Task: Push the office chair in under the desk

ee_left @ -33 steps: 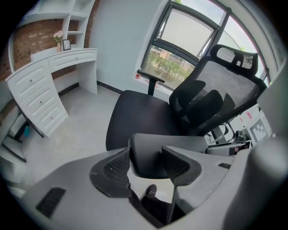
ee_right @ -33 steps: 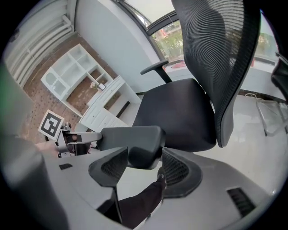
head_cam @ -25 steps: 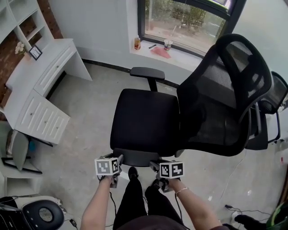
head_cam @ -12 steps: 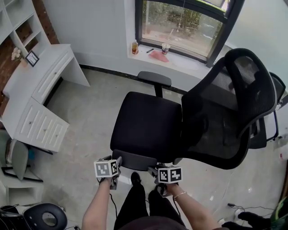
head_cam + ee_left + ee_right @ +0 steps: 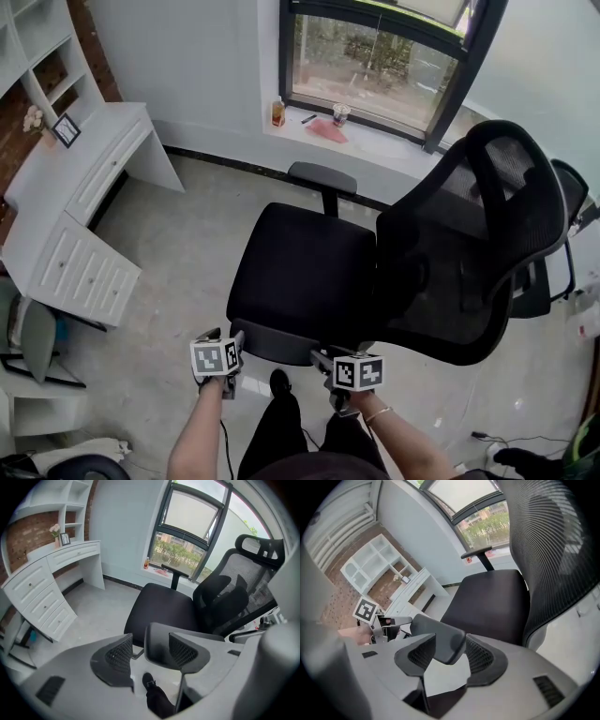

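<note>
A black office chair shows in the head view with its seat [image 5: 300, 267] in the middle and its mesh back [image 5: 469, 253] to the right. The white desk [image 5: 84, 178] stands against the left wall, well apart from the chair. Both grippers are at the chair's near grey armrest [image 5: 277, 342]. My left gripper [image 5: 223, 339] [image 5: 149, 652] has the armrest's end [image 5: 159, 639] between its jaws, with a slit of floor showing beside the left pad. The jaws of my right gripper [image 5: 325, 357] [image 5: 451, 654] have just been closing, and the armrest's other end [image 5: 440, 639] sits pinched between them.
A second dark chair [image 5: 562, 216] stands behind the mesh back at the right. The window ledge [image 5: 323, 127] carries a bottle and a cup. A grey stool [image 5: 28, 328] is beside the desk's drawers. Cables [image 5: 497, 441] lie on the floor at the lower right. The person's shoe [image 5: 278, 382] is under the armrest.
The chair has shifted a little over the floor together with both grippers at its near armrest, and its back sits lower and further right in the view. The desk now shows higher up.
</note>
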